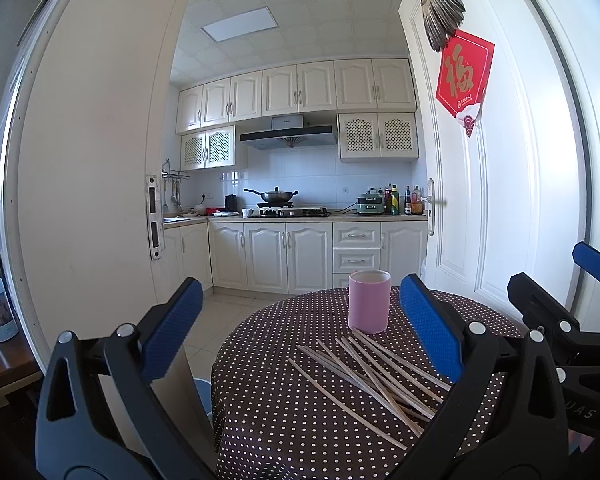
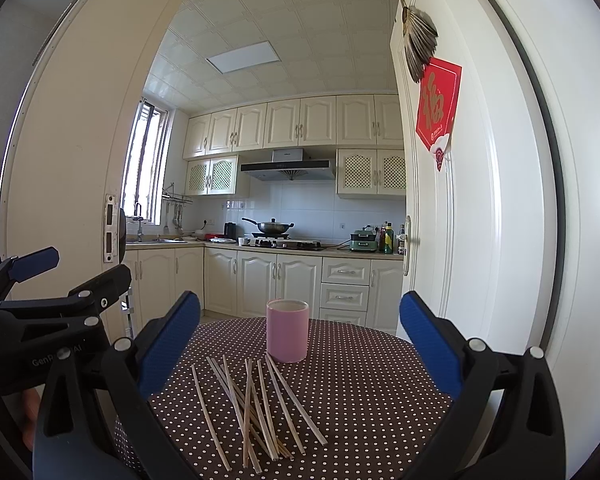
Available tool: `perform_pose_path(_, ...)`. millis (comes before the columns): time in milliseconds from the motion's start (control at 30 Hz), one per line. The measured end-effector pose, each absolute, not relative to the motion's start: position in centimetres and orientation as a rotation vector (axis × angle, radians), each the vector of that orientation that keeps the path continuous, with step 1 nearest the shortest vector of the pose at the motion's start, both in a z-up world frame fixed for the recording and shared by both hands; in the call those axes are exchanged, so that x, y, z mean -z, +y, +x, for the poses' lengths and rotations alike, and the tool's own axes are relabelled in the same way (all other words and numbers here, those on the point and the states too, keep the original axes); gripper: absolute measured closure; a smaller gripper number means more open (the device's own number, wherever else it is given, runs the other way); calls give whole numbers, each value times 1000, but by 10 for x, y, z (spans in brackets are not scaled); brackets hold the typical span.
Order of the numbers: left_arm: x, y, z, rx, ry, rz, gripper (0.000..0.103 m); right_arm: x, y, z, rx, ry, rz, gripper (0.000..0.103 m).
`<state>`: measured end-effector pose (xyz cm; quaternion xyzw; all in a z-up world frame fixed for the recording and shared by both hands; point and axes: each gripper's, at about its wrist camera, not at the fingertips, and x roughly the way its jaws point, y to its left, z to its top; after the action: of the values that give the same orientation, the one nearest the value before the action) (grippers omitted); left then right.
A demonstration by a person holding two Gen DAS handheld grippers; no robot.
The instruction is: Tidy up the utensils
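Chopsticks (image 2: 256,404): about eight, loose | pink cup (image 2: 287,330): one | left gripper (image 1: 300,328), right gripper (image 2: 300,336): fingers spread, empty

We cannot see inside the pink cup (image 2: 287,336); its rim hides the contents. The left claw (image 1: 300,332) arms cover the bench (image 1: 260,420) near edge. Overlapping chopsticks (image 2: 256,404) prevent an exact count. Bottle labels (image 1: 396,200) on the far counter are too small to read.

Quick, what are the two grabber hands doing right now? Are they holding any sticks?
Left gripper: open, holding nothing.
Right gripper: open, holding nothing.
The chopsticks lie loose on the table.
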<state>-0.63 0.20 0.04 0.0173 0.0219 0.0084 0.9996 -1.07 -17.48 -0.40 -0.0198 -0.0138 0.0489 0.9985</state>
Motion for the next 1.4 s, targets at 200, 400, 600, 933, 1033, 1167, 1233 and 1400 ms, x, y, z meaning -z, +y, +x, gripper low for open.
perform_pose_path(200, 0, 0, -6, -17, 47, 35, 6, 4, -175, -9, -99, -27, -38, 7)
perform_pose_path(400, 2, -1, -2, -19, 54, 35, 6, 5, -177, -3, -108, -7, -24, 7)
perform_pose_path(600, 7, -4, 7, -24, 73, 45, 6, 8, -180, 8, -139, 31, -10, 7)
perform_pose_path(933, 13, -1, 56, 41, 226, 34, 6, 11, -181, 53, -162, 141, -18, 7)
perform_pose_path(1033, 18, 3, 86, 76, 342, 19, 6, 13, -186, 79, -178, 218, 2, 7)
perform_pose_path(1167, 35, 17, 139, 103, 582, -64, 6, 20, -185, 117, -199, 342, -22, 7)
perform_pose_path(1233, 47, 23, 162, 135, 677, -110, 6, 28, -185, 142, -224, 427, -27, 7)
perform_pose_path(1400, 85, 25, 211, 105, 896, -132, 6, 53, -184, 194, -277, 638, -30, 28)
